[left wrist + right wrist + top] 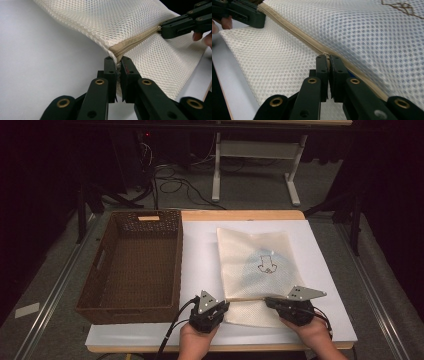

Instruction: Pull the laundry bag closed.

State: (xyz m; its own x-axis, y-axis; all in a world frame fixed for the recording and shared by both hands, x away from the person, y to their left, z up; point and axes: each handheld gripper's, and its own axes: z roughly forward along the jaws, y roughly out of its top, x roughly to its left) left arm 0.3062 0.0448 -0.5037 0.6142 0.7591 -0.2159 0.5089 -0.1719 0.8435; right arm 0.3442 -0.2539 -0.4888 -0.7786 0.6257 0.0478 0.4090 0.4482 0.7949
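A cream mesh zip bag [255, 255] lies on the white board [200, 250], with something pale blue inside and a brown emblem on top. Its beige zipper [135, 41] runs along the near edge. My left gripper [223, 304] is shut on the bag's left corner at the zipper's end [118, 60]. My right gripper [267, 301] is shut on the zipper pull [326, 54], partway along the zipper [294, 32]. Each gripper view also shows the other gripper farther off: the right gripper [175, 26] and the left gripper [244, 13].
A brown wicker basket [145, 215] stands empty on the left, against the board's edge. The wooden table edge runs just below the hands. Beyond the table are floor cables and a white stand's legs [216, 175].
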